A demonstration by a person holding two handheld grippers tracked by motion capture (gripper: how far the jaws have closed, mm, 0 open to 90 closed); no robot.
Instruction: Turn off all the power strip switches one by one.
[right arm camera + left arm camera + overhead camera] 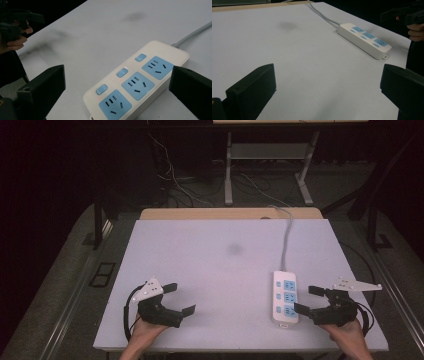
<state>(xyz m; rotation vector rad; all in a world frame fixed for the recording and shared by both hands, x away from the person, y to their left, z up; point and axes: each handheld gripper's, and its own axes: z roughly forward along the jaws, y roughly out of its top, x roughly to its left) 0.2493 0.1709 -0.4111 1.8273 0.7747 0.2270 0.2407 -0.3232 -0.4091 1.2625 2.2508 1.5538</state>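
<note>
Dark floor and black surroundings ring the pale grey tabletop (220,265) I'm working at, its wooden edge showing along the far side.

Nearest me, at the front left of the table, my left gripper (179,298) hovers just above the surface with its black jaws spread wide and nothing between them; in the left gripper view those jaws frame bare tabletop. My left hand (146,330) comes in from the bottom edge, with the grey three-cornered plate (148,288) sitting on top of the tool.

At the front right, my right gripper (306,299) is also wide open and holds nothing. Its jaws point toward the white plastic power strip with three blue sockets and three blue switches (285,296), which lies flat on the table just beside the jaw tips, not touching them as far as I can tell. In the right gripper view the strip (136,82) sits between and beyond my two jaws, near socket closest.

Farther out, the strip's grey cable (286,237) runs from its far end across the table and over the back edge. A faint dark smudge (234,249) marks the tabletop near the middle. Beyond the table stand metal legs of another desk (228,170) and loose wires on the floor (172,180).
</note>
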